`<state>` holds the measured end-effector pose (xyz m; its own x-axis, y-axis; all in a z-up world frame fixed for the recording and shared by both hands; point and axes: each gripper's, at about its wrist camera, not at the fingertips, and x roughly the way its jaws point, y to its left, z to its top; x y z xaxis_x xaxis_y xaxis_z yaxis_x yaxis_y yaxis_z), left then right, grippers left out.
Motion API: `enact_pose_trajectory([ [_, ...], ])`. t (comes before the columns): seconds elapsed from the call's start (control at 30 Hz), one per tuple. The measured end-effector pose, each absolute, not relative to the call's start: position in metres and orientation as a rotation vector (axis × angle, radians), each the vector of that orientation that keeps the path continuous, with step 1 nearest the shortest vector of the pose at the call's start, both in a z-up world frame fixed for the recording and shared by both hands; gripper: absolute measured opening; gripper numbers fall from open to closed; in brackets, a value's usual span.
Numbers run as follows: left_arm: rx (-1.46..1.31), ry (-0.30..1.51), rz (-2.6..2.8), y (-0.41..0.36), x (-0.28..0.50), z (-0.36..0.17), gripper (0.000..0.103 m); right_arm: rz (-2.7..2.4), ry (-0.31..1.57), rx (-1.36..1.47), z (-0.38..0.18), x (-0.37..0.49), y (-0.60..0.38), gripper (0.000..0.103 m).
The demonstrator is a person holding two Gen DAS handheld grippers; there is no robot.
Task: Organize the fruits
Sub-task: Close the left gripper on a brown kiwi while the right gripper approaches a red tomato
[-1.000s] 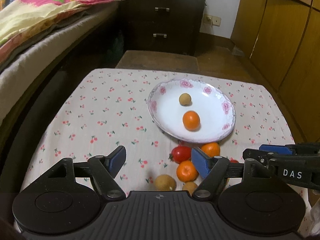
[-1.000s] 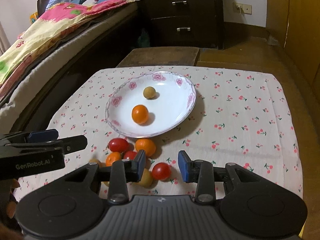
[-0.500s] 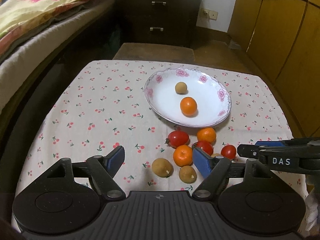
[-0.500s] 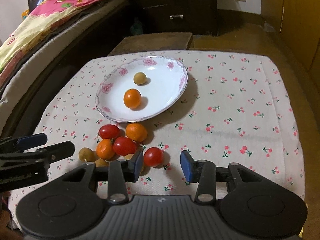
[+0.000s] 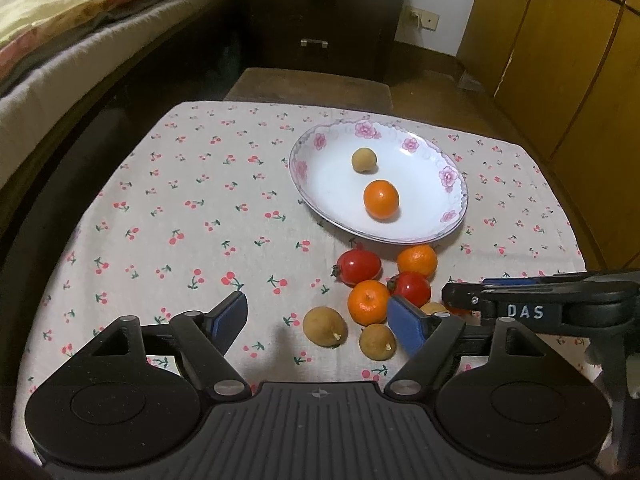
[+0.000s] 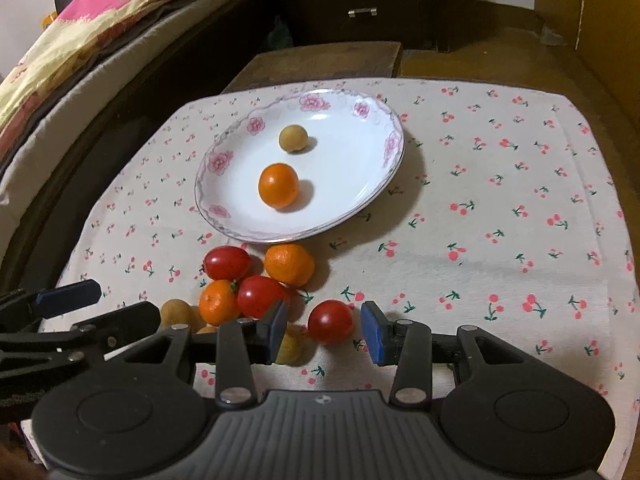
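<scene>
A white flowered plate (image 5: 452, 184) (image 6: 380, 128) holds an orange (image 5: 381, 199) (image 6: 279, 185) and a small tan fruit (image 5: 364, 160) (image 6: 293, 139). In front of it lies a cluster of red tomatoes, oranges and tan fruits on the cloth. My left gripper (image 5: 318, 320) is open, with two tan fruits (image 5: 325, 326) between its fingers. My right gripper (image 6: 325, 326) is open around a single red tomato (image 6: 330, 321), not touching it. The right gripper also shows at the right in the left wrist view (image 5: 520, 300).
The table has a cherry-print cloth (image 5: 180, 200) (image 6: 500, 200). A bed (image 5: 60, 40) runs along the left. A dark dresser (image 5: 320, 20) and a low wooden stool (image 5: 308, 84) stand behind the table. Wooden cabinets (image 5: 560, 60) are at the right.
Both grippers have pulled back and risen a little, so more fruit shows in front of them. The right gripper's jaws stand wider around the red tomato. No fruit has moved.
</scene>
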<state>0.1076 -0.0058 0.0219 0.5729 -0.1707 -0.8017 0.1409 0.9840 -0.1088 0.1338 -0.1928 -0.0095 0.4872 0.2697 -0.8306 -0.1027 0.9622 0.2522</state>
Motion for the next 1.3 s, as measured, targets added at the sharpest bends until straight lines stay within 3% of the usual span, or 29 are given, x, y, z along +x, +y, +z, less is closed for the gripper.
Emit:
enact_pose_trajectory([
  [0.23, -0.037, 0.967, -0.174, -0.005, 0.113, 0.015, 0.083, 0.214, 1.051, 0.176, -0.017, 0.139, -0.195, 0.041],
  [0.4, -0.026, 0.980, -0.176, -0.010, 0.119, 0.007, 0.081, 0.215, 1.058, 0.148, -0.021, 0.136, -0.195, 0.034],
  [0.47, -0.023, 0.989, -0.177, -0.011, 0.123, 0.005, 0.076, 0.218, 1.061, 0.148, -0.021, 0.135, -0.196, 0.033],
  [0.53, -0.028, 1.005, -0.174, -0.011, 0.125, 0.002, 0.060, 0.225, 1.065, 0.155, -0.021, 0.135, -0.198, 0.032],
  [0.63, -0.042, 1.035, -0.175, -0.010, 0.128, -0.003, 0.048, 0.231, 1.064, 0.154, -0.020, 0.133, -0.198, 0.031],
  [0.97, -0.074, 1.082, -0.151, -0.013, 0.136, -0.017, 0.050, 0.239, 1.060, 0.170, -0.019, 0.129, -0.203, 0.031],
  [1.13, -0.073, 1.076, -0.168, -0.016, 0.134, -0.017, 0.035, 0.238, 1.055, 0.169, -0.017, 0.129, -0.204, 0.031],
  [1.3, -0.083, 1.078, -0.168, -0.013, 0.134, -0.017, 0.035, 0.239, 1.053, 0.168, -0.014, 0.127, -0.205, 0.031],
])
